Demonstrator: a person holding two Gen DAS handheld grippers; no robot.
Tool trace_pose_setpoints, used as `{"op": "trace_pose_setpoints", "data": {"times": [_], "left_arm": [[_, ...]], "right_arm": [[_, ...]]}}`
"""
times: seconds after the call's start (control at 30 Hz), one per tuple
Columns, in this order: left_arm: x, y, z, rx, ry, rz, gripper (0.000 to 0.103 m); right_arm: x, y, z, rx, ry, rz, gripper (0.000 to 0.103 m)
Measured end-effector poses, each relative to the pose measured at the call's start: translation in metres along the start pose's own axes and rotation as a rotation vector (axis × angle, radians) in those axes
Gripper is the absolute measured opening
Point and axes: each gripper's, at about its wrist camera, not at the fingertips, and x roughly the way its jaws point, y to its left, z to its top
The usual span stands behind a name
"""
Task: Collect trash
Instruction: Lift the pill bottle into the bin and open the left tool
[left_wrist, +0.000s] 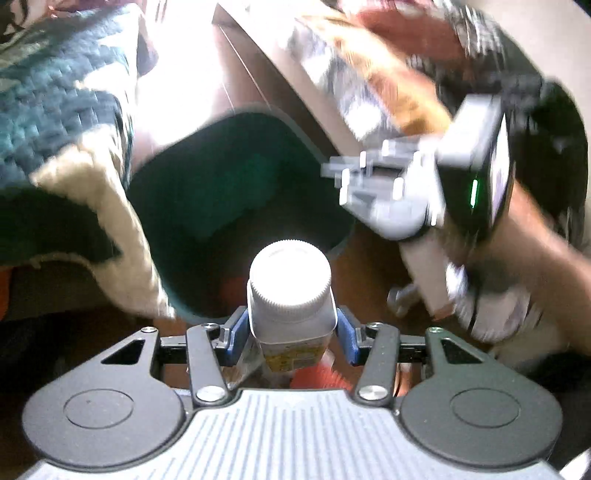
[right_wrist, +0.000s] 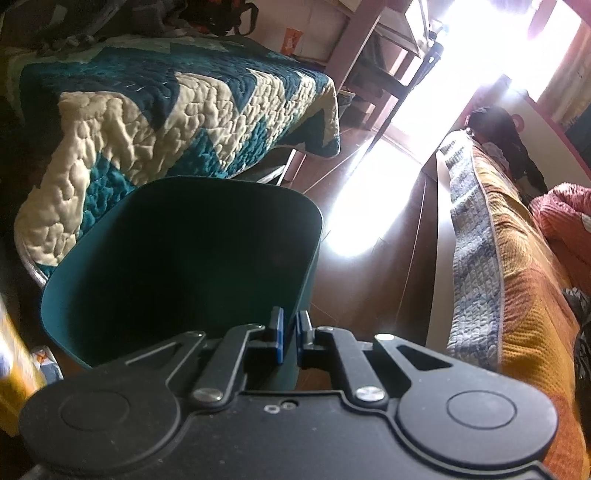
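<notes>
From the left wrist camera, I see my left gripper (left_wrist: 291, 334) clamped on a white-capped bottle (left_wrist: 290, 291), its blue pads pressing the bottle's sides just below the ribbed cap. The bottle hangs over the near edge of a dark green bin (left_wrist: 236, 184), whose open mouth fills the middle of the view. To the right, blurred, my right gripper (left_wrist: 332, 173) reaches toward the bin's right rim, with the hand (left_wrist: 528, 251) that carries it behind. A teal-and-cream quilt (left_wrist: 66, 122) drapes down on the left.

From the right wrist camera, my right gripper (right_wrist: 290, 330) sits narrowed onto the near wall of the bin (right_wrist: 184, 258), the blue pads either side of its thin rim. The quilt (right_wrist: 147, 110) covers a bed beyond the bin on the left. An orange patterned bedspread (right_wrist: 517, 295) runs along the right, and bright sunlight washes out the floor (right_wrist: 362, 221) between them.
</notes>
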Motion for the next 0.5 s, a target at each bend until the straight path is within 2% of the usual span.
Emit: {"op": "trace_pose_setpoints", "data": {"times": [0.13,0.23,0.37,0.5], "left_arm": [[-0.004,-0.001,0.031,-0.003,-0.086,0.047,0.049],[0.015,0.002,0.046,-0.001,-0.104,0.087,0.049],[0.064,0.008,0.053,0.004,-0.078,0.158,0.049],[0.111,0.012,0.052,-0.008,-0.027,0.185,0.049]], "right_arm": [[-0.002,0.004,-0.001,-0.015,-0.007,-0.003,0.006],[-0.003,0.005,-0.002,-0.017,-0.009,-0.002,0.006],[-0.004,0.005,-0.002,-0.018,-0.010,0.000,0.006],[-0.005,0.005,-0.002,-0.020,-0.011,0.003,0.006]]}}
